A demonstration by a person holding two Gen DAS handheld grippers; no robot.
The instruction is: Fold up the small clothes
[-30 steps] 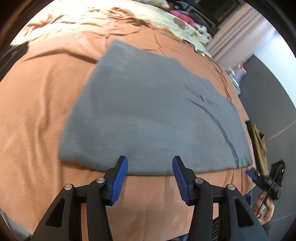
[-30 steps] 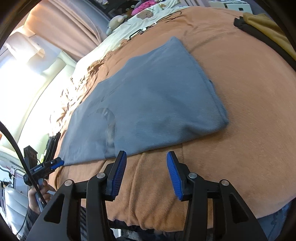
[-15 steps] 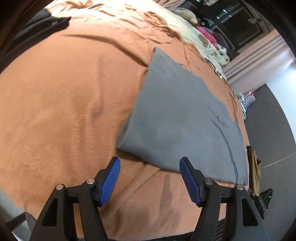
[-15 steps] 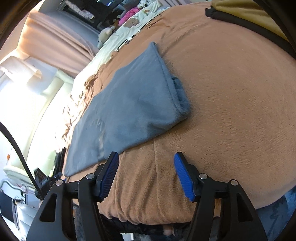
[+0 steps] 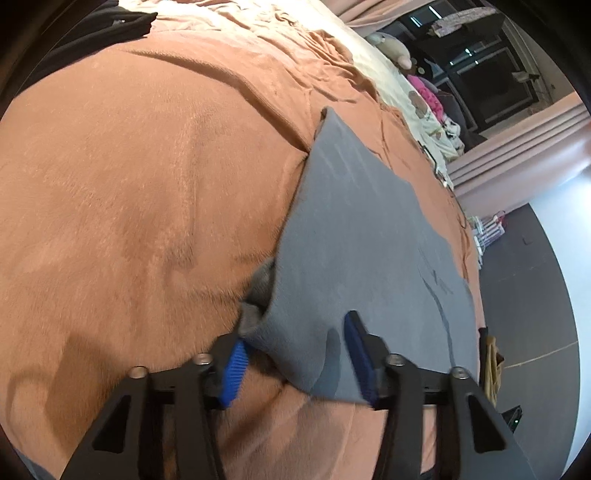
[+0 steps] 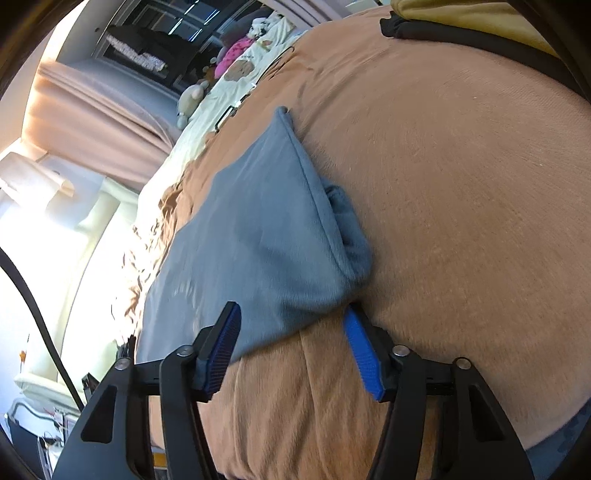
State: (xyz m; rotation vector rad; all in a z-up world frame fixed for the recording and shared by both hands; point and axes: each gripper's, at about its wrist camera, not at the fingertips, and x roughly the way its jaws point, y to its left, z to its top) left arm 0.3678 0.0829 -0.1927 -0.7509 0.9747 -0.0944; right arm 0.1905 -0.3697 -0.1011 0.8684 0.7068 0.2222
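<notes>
Since the earlier frames both tongs have closed in on the cloth's near corners; the cloth, then clear ahead of the pads, now lies between them.

Left tongs [image 5: 295, 354], lower centre of the left view: jaws wide, the near-left corner of the grey cloth [image 5: 362, 236] draped between the blue pads, not pinched. Right tongs [image 6: 291, 350], lower centre of the right view: jaws wide, straddling the cloth's [image 6: 258, 236] near-right corner, where folded layers bunch.

Cloth lies flat on the orange blanket [image 5: 140, 192], running from the tongs toward upper right in the left view, toward upper left in the right view.

Bed: cream sheet [image 5: 373, 62] beyond the blanket, with a plush toy [image 6: 190, 98] and pink item [image 6: 236, 50]. Black and mustard clothes [image 6: 461, 22] at upper right of the right view. Pink curtains [image 5: 517, 147] at right of the left view, dark floor [image 5: 524, 295] below them.

A dark print on the cloth [image 5: 437, 280]; not legible.
</notes>
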